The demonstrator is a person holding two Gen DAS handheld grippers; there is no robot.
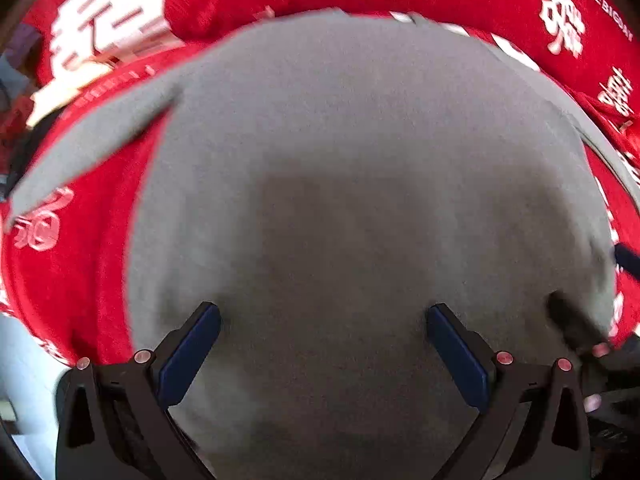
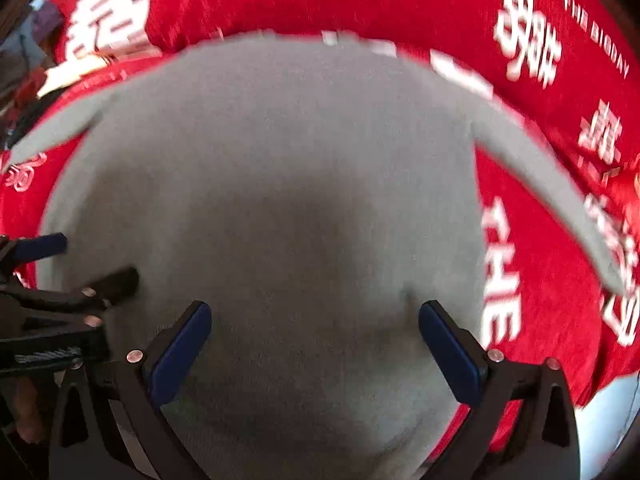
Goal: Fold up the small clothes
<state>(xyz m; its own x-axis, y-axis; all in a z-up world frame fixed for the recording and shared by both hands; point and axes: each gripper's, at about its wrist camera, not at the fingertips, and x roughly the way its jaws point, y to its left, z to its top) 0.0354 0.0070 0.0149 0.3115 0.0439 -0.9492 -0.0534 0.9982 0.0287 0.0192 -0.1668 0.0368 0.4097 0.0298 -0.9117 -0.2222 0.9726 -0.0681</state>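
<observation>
Left wrist view, flat grey long-sleeved fabric garment (image 1: 340, 160) spread on a red cloth with white lettering (image 1: 88, 280), left gripper (image 1: 324, 324) spread wide above its body — right gripper (image 2: 316, 320) likewise released, nothing grasped, sleeves angled outward.

Red cloth (image 1: 92, 264) with white printed characters and the lettering "THE BIGDAY", covering the supporting surface across both wrist views. Grey garment (image 1: 340, 184) spread flat directly on it at frame centre, sleeves (image 2: 560, 184) angled outward toward the lower corners.
</observation>
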